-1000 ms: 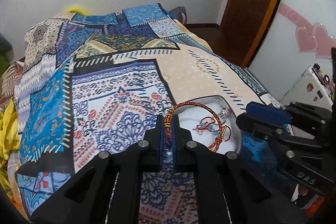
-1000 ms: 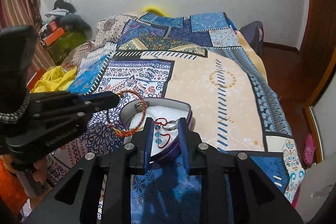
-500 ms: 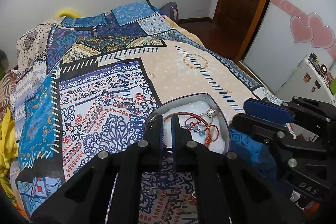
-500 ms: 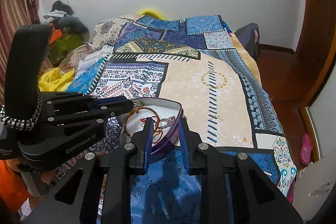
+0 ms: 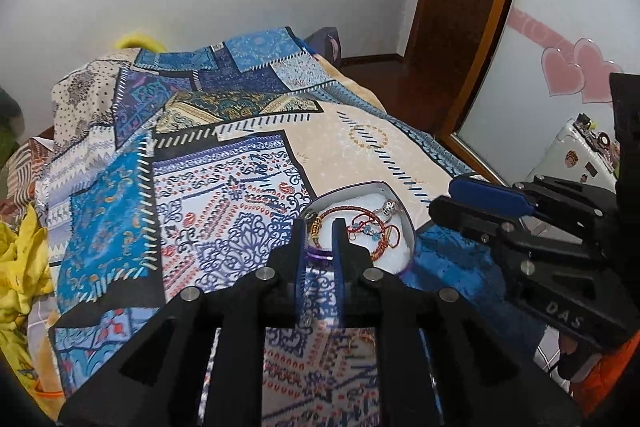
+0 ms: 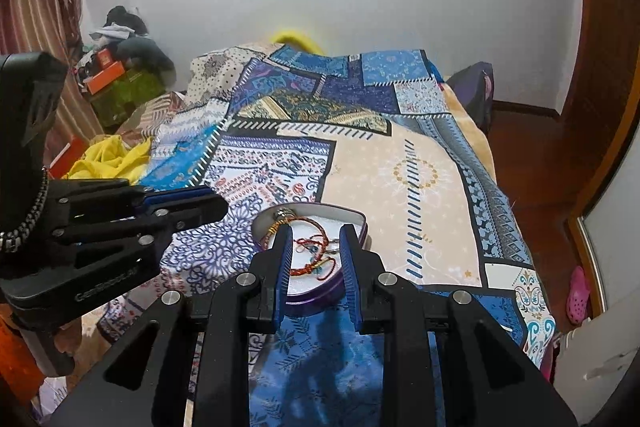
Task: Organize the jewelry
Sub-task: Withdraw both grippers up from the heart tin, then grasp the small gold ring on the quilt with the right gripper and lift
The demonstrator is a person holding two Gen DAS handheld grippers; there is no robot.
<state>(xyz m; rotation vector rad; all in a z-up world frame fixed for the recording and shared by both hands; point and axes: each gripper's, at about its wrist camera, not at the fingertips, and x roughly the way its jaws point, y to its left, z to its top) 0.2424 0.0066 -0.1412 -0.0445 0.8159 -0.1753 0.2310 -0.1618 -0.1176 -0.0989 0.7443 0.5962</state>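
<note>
A purple heart-shaped tin [image 5: 409,227] with a white lining sits on the patterned bedspread [image 5: 224,195]. A red and gold bangle [image 5: 340,209] lies in it with red thread bracelets [image 5: 374,229] and a silver ring [image 5: 389,207]. My left gripper [image 5: 319,231] is open and empty at the tin's near left rim. My right gripper [image 6: 316,241] is open, its fingers either side of the tin [image 6: 320,297], above the bangle [image 6: 316,225]. A gold ring [image 5: 362,341] lies on the bedspread below my left gripper.
The bed fills the middle of both views. Yellow cloth [image 6: 112,157] and boxes lie left of it. A wooden door [image 5: 464,7] and a mirrored wardrobe stand to the right. A pink shoe [image 6: 578,291] is on the floor.
My left gripper lowered the red and gold bangle into the tin, opened and let it go. It has drawn back to the rim. The right gripper stayed around the tin.
</note>
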